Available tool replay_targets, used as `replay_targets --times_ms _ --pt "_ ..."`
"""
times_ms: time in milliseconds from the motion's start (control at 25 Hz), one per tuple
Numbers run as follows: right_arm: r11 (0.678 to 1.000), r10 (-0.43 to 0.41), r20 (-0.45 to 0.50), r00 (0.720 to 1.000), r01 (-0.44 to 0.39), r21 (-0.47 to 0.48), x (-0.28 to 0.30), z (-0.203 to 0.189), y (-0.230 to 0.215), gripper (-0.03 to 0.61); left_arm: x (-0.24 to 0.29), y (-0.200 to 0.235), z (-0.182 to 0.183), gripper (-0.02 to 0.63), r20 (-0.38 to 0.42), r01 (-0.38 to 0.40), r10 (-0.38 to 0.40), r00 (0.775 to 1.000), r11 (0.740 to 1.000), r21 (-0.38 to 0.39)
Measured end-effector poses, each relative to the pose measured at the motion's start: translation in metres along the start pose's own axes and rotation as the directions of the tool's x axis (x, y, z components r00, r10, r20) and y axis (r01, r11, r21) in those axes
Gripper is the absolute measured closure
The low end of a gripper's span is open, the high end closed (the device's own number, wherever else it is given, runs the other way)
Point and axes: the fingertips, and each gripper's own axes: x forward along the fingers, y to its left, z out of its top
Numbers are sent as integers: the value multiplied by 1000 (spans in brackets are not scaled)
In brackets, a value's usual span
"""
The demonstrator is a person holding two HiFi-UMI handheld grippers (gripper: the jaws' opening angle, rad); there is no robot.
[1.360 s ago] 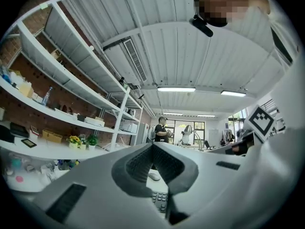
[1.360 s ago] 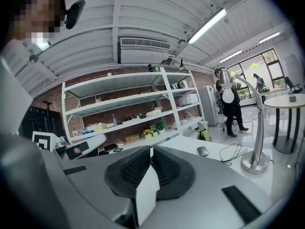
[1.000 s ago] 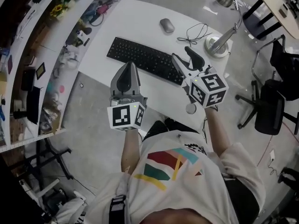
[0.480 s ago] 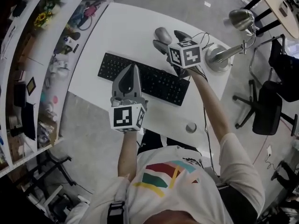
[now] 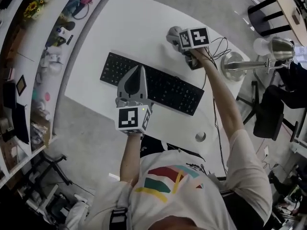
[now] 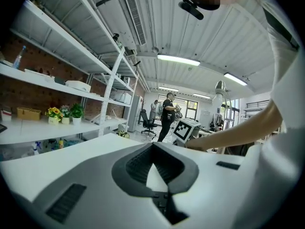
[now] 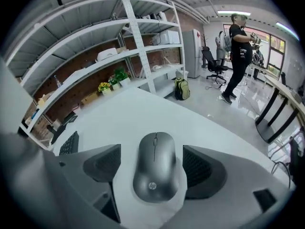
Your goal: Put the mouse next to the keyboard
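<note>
Out at about one o'clock from the keyboard [image 5: 172,91], the mouse [image 7: 155,168] sits on the white surface [image 5: 139,37], clearly apart from the keys, so the move itself is not yet done. Your right tool [image 7: 153,162] straddles it: jaws spread wide, one pad at the mouse's three o'clock and one at its nine, neither pressing on it. What's left, I'd judge, is to close, carry and set it down just beside the keyboard. Your left tool [image 6: 153,151] hangs above the keyboard's six o'clock edge, jaws together, holding nothing.
</note>
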Motion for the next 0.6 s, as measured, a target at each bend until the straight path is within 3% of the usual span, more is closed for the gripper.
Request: replay_targets --times_ms 400,440,520,600 --pt "990 -87 -111 990 73 -121 20 -15 -5 181 10 12 -19 571 -50 18 -19 999 1000 -8" --pt "989 -95 -109 989 81 -127 20 -14 -6 191 12 9 -19 571 -52 26 -26 998 1000 -7" --pt "988 -104 -98 990 91 -128 18 -12 -8 272 15 5 -21 571 -57 40 -40 998 999 -9" --pt "987 -108 -90 990 96 -126 17 -11 -9 276 18 2 -23 571 -65 49 -49 997 999 -7"
